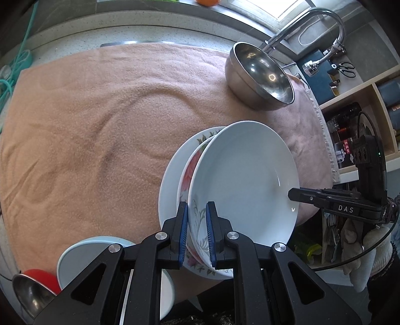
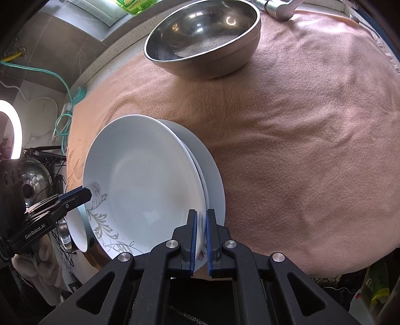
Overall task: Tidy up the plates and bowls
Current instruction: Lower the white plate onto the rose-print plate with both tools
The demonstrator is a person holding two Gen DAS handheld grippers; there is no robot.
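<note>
Peach-coloured fleece cloth (image 1: 100, 125) covers the counter in the left wrist view, rumpled into soft ridges, with speckled stone countertop (image 1: 75, 37) showing beyond its far edge. A steel bowl (image 1: 260, 77) sits on the cloth at the far right, below a curved chrome faucet (image 1: 332, 22). Open shelves (image 1: 370, 105) stand at the right. The left gripper (image 1: 196, 235) is clenched on the near rim of the top white plate (image 1: 240, 180), which lies tilted on a flowered plate (image 1: 192, 160) and a plain one under it. The right gripper (image 1: 292, 196) reaches the same plate's opposite rim. A pale blue plate (image 1: 82, 252) and a red disc (image 1: 40, 277) lie at the lower left.

In the right wrist view the same cloth (image 2: 300, 150) fills the frame, the steel bowl (image 2: 202, 37) at the top. The right gripper (image 2: 201, 240) is clamped on the white plate's (image 2: 140, 175) rim; the left gripper (image 2: 87, 193) pinches the far side. A ring light (image 2: 15, 130) glows at the left beside teal cable (image 2: 62, 77).
</note>
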